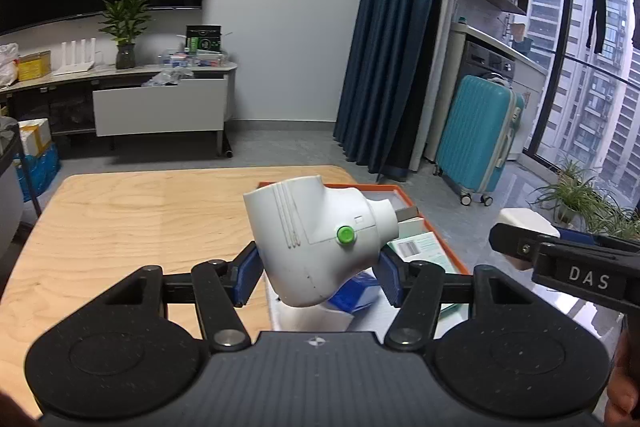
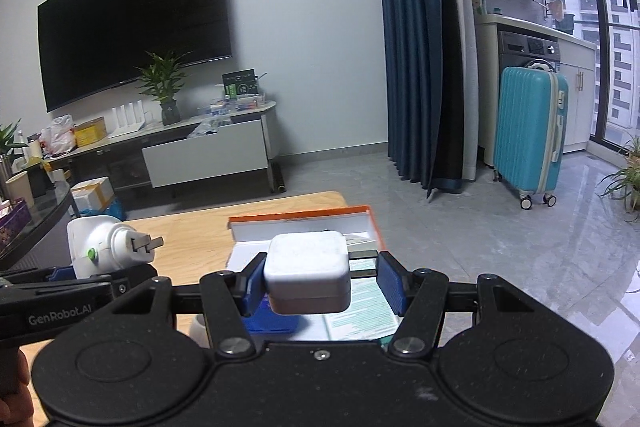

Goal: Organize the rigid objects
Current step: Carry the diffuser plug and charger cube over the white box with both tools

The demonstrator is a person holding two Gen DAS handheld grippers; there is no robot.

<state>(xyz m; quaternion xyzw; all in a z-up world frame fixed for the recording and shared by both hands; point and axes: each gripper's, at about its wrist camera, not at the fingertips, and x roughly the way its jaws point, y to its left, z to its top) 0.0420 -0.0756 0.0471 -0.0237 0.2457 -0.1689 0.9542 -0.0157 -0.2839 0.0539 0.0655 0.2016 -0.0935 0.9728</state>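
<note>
You are in a home living room: a wall-mounted television [image 2: 134, 15] hangs above a low media cabinet [image 2: 208, 151] with a potted plant [image 2: 164, 87], beside blue curtains [image 2: 416, 47], a teal suitcase [image 2: 530, 135] and a washing machine [image 2: 528, 49].

**Two wrist cameras, side by side, facing the TV wall**

Each camera sits just behind its own fingers and looks forward over the wooden table [image 1: 132, 219] toward the television [image 2: 136, 15] and blue curtain [image 1: 384, 39]. The left view sits close above the orange box [image 1: 436, 227]; the right view looks from its right. Both share the box, table, curtain and teal suitcase [image 2: 528, 131].
</note>
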